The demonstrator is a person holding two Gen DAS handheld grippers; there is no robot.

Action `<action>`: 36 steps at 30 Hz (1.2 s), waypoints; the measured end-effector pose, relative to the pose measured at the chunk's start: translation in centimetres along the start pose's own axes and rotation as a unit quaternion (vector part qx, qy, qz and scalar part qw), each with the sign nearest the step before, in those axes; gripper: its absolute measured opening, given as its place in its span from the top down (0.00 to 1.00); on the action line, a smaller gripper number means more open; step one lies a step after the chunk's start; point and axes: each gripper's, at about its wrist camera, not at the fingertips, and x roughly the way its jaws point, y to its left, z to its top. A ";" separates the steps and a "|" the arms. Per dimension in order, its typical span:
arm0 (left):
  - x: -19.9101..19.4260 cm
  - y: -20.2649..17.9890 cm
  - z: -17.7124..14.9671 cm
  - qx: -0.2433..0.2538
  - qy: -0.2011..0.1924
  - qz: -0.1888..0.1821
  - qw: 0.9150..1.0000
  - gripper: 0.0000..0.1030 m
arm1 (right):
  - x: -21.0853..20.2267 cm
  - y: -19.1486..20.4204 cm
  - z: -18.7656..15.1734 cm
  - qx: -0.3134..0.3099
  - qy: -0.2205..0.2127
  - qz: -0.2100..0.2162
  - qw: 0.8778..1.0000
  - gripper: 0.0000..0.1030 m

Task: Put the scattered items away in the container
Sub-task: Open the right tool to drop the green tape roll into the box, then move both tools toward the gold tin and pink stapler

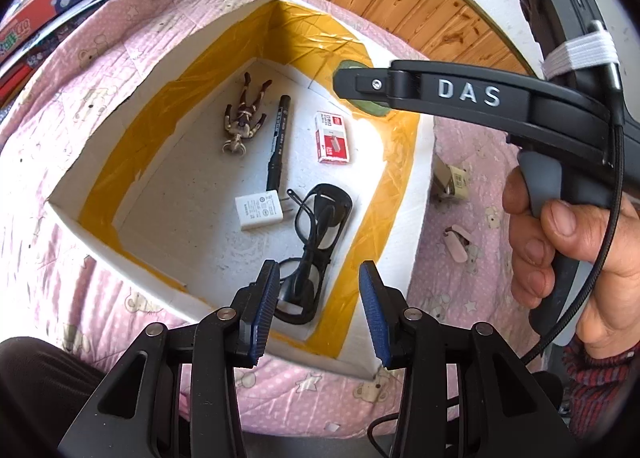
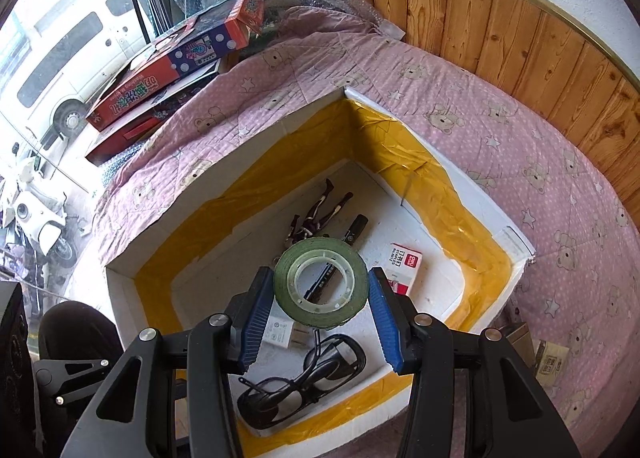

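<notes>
A white foam box [image 1: 404, 194] lined with yellow tape sits on the pink quilt; it also shows in the right wrist view [image 2: 224, 174]. Inside lie a toy figure [image 1: 244, 114], a black marker [image 1: 279, 138], a red staple box [image 1: 332, 137], a white charger [image 1: 260, 212] and black glasses [image 1: 316, 234]. My left gripper [image 1: 320, 306] is open and empty above the box's near corner. My right gripper [image 2: 320, 318] holds a green tape roll [image 2: 320, 282] between its pads above the box. In the left wrist view the right gripper reaches over the box's far side, with the roll [image 1: 374, 108] partly hidden.
A small padlock [image 1: 456, 182] and a pink clip [image 1: 458, 244] lie on the quilt right of the box. Colourful cartons [image 2: 176, 58] are stacked at the back left. A wooden wall panel [image 2: 520, 30] runs behind the bed.
</notes>
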 end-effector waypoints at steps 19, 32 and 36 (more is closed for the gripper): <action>-6.4 -3.7 -6.4 0.103 -0.106 0.060 0.987 0.57 | -10.4 2.9 -8.4 0.007 -0.117 0.056 0.992 0.52; -8.4 -6.4 -10.9 0.139 -0.148 0.054 0.978 0.57 | -13.9 3.3 -15.9 0.019 -0.167 0.080 0.982 0.51; -8.5 -7.4 -12.2 0.151 -0.156 0.056 0.975 0.57 | -14.5 2.4 -18.1 0.035 -0.177 0.088 0.980 0.51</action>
